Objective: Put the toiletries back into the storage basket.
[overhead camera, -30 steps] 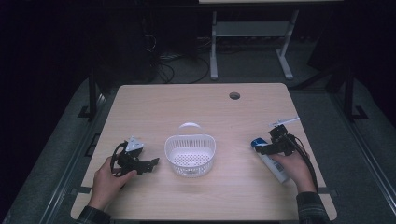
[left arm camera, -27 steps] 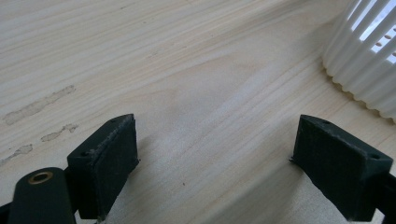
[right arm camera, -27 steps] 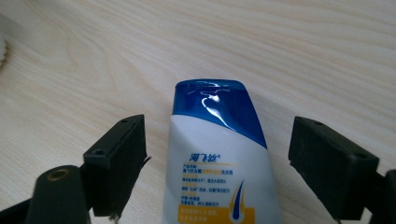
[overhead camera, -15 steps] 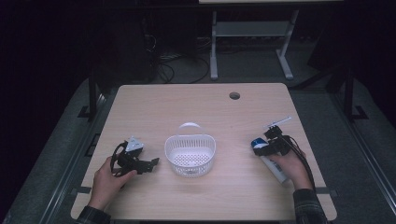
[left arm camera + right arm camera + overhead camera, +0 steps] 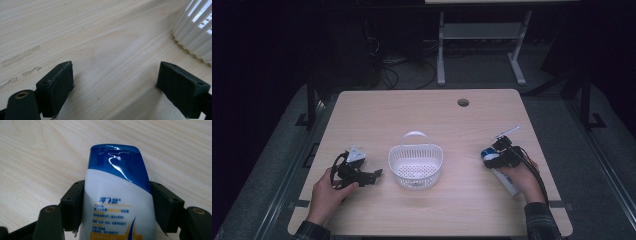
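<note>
Relation: while the white bottle (image 5: 502,176) is lying flat on the right side of the bench (image 5: 422,115), its long axis is running from its blue cap (image 5: 117,162) at the far-left end towards the person's right forearm at the near-right, and the right tool (image 5: 498,156) is straddling it just behind that cap.
Basket: the white slatted basket (image 5: 416,165) is sitting left of the bottle, near the bench's middle, well apart from it, so a carry to it would be running leftward across the bench, as I am judging it.
Nearer hand: the right hand (image 5: 522,176) is lying right over the bottle; the left hand (image 5: 328,195) is resting on the near-left side of the bench, on the far side of the basket from the bottle.
Right tool: its jaws have just been closing with the bottle between them; in the right gripper view they are sitting flush against both sides of the bottle's body, clamping it.
Left tool: the left tool (image 5: 125,87) is standing wide apart with bare wood between its jaws, the basket's ribbed wall just to its right.
Writing: the bottle's label is carrying blue Chinese characters 海飞丝 (image 5: 110,200) with a registered mark; the smaller lines beneath are staying too blurred to read.
</note>
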The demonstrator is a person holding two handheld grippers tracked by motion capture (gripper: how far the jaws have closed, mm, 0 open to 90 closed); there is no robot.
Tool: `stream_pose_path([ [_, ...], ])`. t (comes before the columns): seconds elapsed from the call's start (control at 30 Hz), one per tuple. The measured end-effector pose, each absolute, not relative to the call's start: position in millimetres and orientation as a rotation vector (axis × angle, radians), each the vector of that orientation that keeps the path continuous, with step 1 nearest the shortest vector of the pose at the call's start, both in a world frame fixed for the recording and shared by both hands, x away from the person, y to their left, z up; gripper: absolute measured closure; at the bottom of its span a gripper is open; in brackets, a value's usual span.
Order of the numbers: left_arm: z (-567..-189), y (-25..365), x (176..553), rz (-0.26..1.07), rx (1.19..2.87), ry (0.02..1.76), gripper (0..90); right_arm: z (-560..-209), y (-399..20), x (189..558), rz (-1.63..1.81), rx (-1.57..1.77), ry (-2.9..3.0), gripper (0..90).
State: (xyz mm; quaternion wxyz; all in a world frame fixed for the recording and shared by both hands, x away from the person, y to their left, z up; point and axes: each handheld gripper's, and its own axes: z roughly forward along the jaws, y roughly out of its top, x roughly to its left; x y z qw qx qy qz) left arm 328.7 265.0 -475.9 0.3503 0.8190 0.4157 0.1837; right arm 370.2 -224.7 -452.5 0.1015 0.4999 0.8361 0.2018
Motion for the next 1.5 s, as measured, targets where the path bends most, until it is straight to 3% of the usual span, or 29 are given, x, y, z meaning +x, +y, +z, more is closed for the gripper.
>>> stream_pose_path([
  [0.6, -475.9, 265.0, 328.7, 0.476, 2.121, 1.077, 12.9, -449.6, -230.7, 363.7, 0.684, 1.469, 2.431, 34.5],
  [1.5, -475.9, 265.0, 328.7, 0.476, 2.121, 1.077, 12.9, -396.8, -263.1, 331.3, 1.088, 1.438, 2.17, 35.1],
])
